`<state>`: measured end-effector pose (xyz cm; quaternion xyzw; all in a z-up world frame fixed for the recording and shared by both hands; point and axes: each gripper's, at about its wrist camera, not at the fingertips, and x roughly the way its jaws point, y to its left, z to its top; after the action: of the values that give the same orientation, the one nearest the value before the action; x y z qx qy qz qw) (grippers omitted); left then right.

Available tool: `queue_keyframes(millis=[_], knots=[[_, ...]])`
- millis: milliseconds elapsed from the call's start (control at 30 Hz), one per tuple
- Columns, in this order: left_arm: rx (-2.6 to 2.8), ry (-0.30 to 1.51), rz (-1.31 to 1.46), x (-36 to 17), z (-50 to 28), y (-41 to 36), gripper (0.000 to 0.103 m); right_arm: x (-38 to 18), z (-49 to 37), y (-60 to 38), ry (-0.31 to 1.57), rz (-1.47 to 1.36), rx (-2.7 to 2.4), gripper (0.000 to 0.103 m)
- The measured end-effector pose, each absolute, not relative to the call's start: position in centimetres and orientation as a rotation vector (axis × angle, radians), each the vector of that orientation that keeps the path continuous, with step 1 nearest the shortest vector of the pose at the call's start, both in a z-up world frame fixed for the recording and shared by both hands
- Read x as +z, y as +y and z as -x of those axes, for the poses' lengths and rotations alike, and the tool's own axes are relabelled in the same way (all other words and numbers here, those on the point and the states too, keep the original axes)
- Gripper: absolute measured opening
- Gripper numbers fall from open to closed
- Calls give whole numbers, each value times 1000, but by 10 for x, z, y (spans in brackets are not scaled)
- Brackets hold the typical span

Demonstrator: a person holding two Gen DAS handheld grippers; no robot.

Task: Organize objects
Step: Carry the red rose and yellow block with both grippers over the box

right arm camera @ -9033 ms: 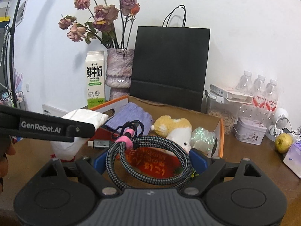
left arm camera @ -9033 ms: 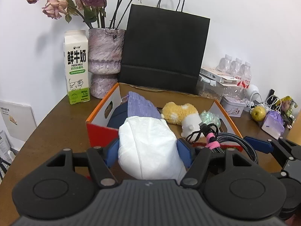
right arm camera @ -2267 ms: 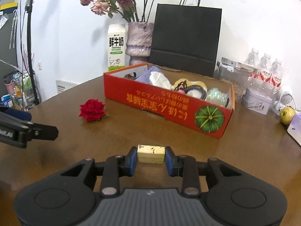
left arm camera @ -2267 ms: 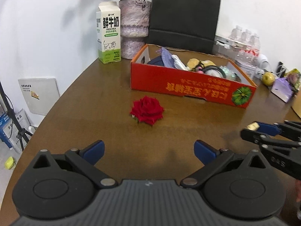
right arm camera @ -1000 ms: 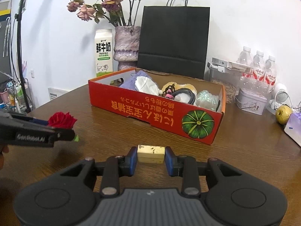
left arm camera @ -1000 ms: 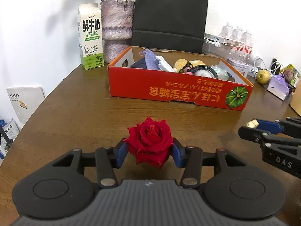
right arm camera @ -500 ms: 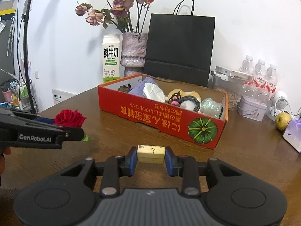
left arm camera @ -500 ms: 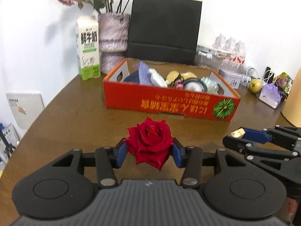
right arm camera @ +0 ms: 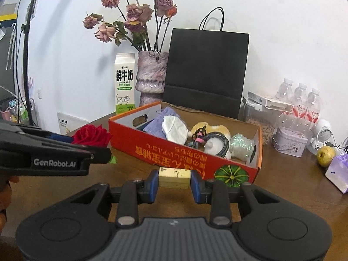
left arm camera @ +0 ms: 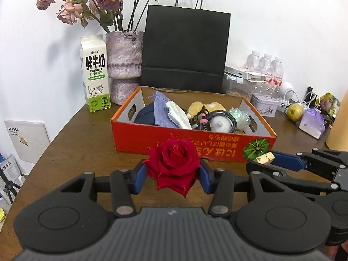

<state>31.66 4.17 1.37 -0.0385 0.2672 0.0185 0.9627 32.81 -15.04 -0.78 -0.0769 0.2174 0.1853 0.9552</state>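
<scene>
Left gripper (left arm camera: 173,175): pinching the red rose (left arm camera: 174,164), one blue pad on each side of the bloom, which is clear of the table (left arm camera: 76,143).
Right gripper (right arm camera: 174,183): pressed onto a small cork block (right arm camera: 174,177), its long side lying across from pad to pad.
Where the box is: the red cardboard box (left arm camera: 163,139) sits dead ahead of both my hands and a little below them, with its long side running across my view.
Which hand is nearer: I'd call it about even; in the right wrist view the left gripper reaches in from the left edge, level with the box's left end, so the rose lines up with that end and the cork with the middle.
What the move needs: my guess is both loads go up over the near wall, then down inside.
Box contents, left end: a dark blue cloth (left arm camera: 144,116), a lilac knitted pouch (left arm camera: 161,111) and a white tissue wad (left arm camera: 178,114).
Box contents, middle: a yellow plush toy (left arm camera: 205,106) and a coiled braided cable (left arm camera: 221,117) with a pink tie.
Box contents, right end: a crinkly iridescent wad (left arm camera: 239,115).
Free room: bare cardboard floor shows along the back, I think enough for two small things.
</scene>
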Motion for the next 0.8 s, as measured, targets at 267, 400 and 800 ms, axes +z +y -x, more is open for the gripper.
queue_keyframes(millis=[267, 400, 800], knots=[[43, 539, 98, 19, -347, 49, 50, -6, -353, -151, 435, 143, 364, 30], [39, 536, 98, 19, -360, 48, 50, -4, -366, -150, 430, 139, 365, 30], [28, 525, 93, 20, -400, 49, 50, -3, -404, -153, 416, 112, 365, 30]])
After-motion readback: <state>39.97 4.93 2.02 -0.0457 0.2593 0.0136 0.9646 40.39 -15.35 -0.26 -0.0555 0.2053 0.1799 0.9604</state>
